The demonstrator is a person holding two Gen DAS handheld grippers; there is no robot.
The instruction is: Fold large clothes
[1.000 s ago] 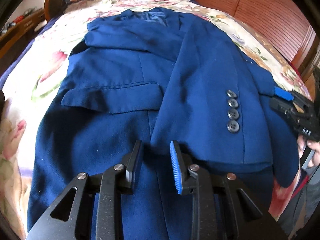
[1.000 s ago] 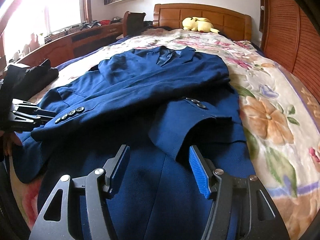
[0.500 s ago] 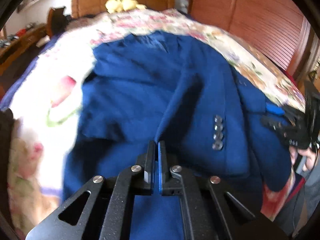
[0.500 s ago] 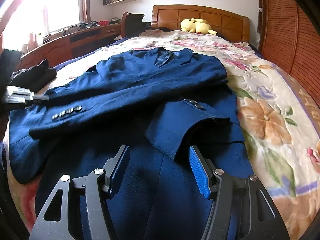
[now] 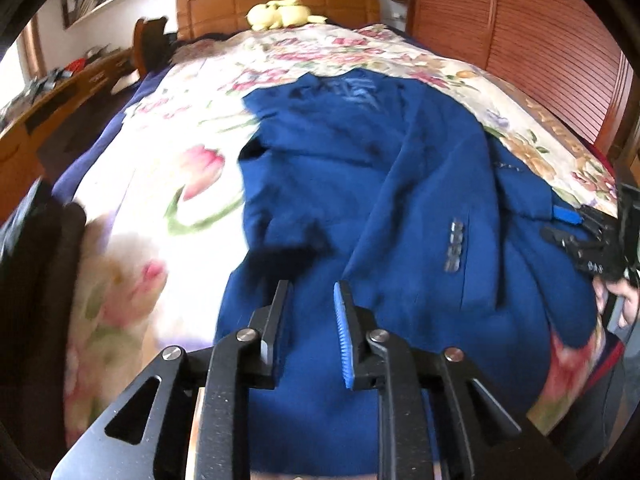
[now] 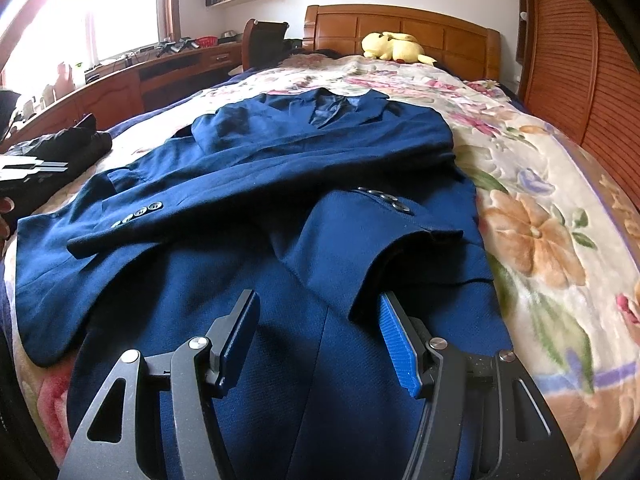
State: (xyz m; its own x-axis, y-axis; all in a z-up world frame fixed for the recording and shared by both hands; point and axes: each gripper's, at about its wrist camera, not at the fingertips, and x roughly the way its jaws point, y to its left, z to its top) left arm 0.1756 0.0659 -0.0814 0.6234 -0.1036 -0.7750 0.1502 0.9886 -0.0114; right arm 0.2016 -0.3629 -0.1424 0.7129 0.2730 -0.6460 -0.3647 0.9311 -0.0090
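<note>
A navy blue jacket [image 6: 280,184] lies front-up on the floral bedspread [image 6: 540,208], its collar toward the wooden headboard [image 6: 400,28] and its hem toward the person, so its long axis runs straight away from both grippers. Both sleeves are already laid across the body, one sleeve cuff [image 6: 132,220] reaching to the jacket's left edge in the right wrist view, the other [image 6: 384,248] ending just ahead of the right gripper [image 6: 316,336]. That gripper hangs over the lower panel near the hem with its jaws apart and nothing between them. The left gripper [image 5: 310,332] is over the hem at the jacket's other side; its jaws are opening, and no cloth looks pinched between them (the view is blurred, so a thin fold cannot be ruled out). The next fold probably runs along the long axis, hem brought up toward the collar, and each gripper is already near its own hem corner, the jacket stretching directly forward from both.
</note>
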